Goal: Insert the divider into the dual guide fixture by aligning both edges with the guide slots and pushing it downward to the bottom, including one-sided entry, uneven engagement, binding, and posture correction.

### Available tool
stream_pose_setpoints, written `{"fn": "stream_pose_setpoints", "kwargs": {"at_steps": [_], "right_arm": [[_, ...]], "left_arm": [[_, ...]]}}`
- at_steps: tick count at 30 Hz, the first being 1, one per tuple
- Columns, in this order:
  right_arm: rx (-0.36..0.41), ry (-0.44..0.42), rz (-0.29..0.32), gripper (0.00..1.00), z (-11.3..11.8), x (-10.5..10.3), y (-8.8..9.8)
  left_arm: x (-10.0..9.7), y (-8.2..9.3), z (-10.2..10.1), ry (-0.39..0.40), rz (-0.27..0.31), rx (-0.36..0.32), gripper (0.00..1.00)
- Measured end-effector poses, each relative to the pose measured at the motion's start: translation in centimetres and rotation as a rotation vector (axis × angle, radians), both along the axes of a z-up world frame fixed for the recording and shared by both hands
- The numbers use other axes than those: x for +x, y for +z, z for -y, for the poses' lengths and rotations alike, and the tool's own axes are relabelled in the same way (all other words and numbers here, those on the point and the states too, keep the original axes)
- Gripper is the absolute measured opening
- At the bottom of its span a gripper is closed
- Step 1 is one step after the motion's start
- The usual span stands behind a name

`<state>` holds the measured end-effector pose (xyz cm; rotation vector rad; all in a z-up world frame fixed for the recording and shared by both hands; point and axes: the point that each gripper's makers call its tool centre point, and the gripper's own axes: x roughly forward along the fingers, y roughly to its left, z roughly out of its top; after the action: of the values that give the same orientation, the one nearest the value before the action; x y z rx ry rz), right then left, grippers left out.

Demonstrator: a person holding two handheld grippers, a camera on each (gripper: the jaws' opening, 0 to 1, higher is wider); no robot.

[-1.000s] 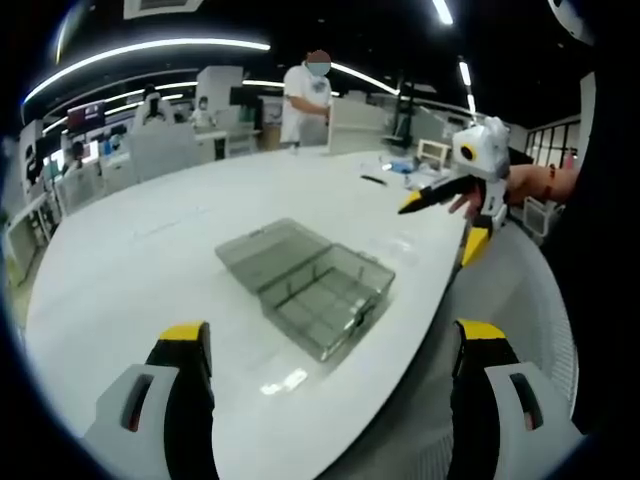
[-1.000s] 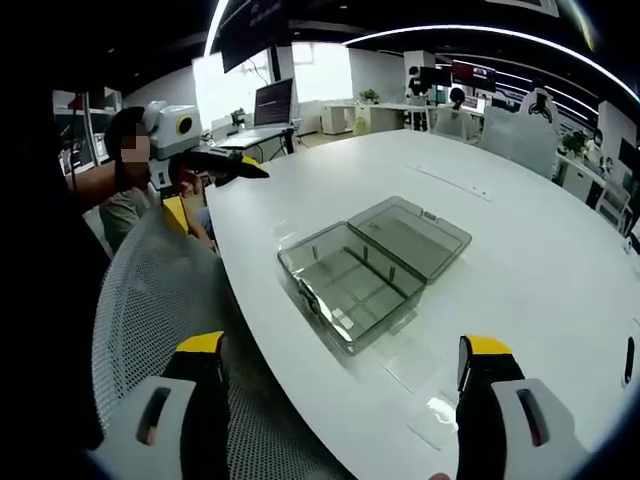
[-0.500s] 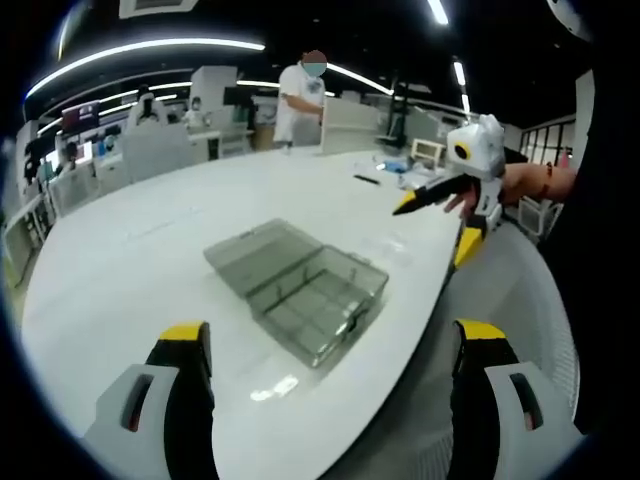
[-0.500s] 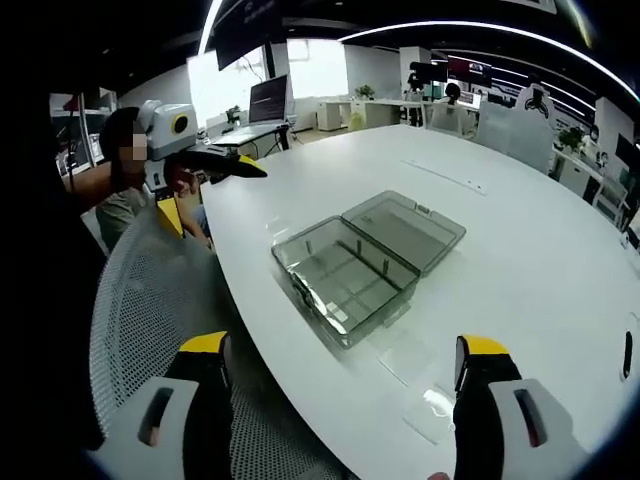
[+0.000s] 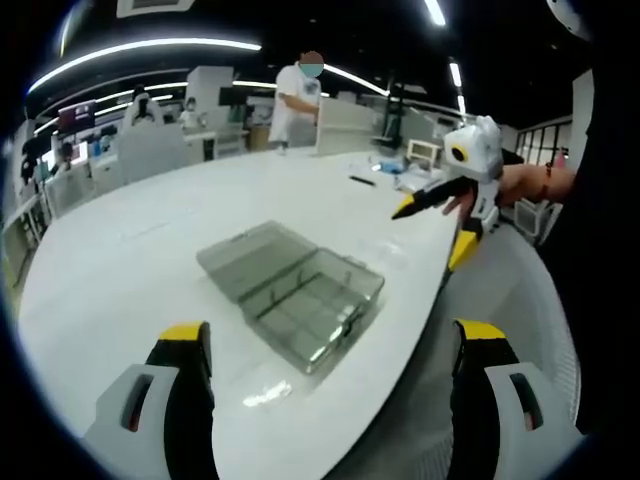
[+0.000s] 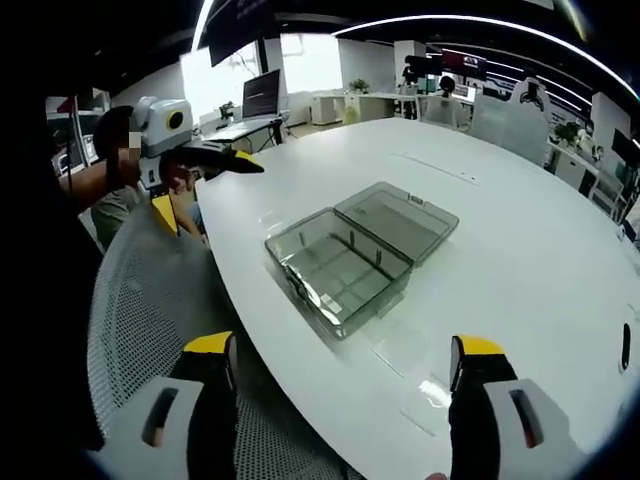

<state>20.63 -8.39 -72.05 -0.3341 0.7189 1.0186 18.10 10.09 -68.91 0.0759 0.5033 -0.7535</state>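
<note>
Both grippers are spread and hold nothing. Clear fixture box lies open at 12 o'clock — thin transparent divider nearby may slip or enter one-sided.

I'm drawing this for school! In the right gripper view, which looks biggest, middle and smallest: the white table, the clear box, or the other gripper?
1. white table: by far the largest.
2. clear box, lid open.
3. left gripper, smallest. It is farther from the camera, so its true size against the box is unsure.
</note>
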Motion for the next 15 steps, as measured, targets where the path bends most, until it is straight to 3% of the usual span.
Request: {"fn": "stream_pose_setpoints", "kwargs": {"at_steps": [15], "right_arm": [[-0.052, -0.026, -0.022, 0.8, 1.2, 0.1, -0.9]], "left_arm": [[-0.2, -0.4, 1.5, -0.031, -0.008, -0.014, 0.99]]}}
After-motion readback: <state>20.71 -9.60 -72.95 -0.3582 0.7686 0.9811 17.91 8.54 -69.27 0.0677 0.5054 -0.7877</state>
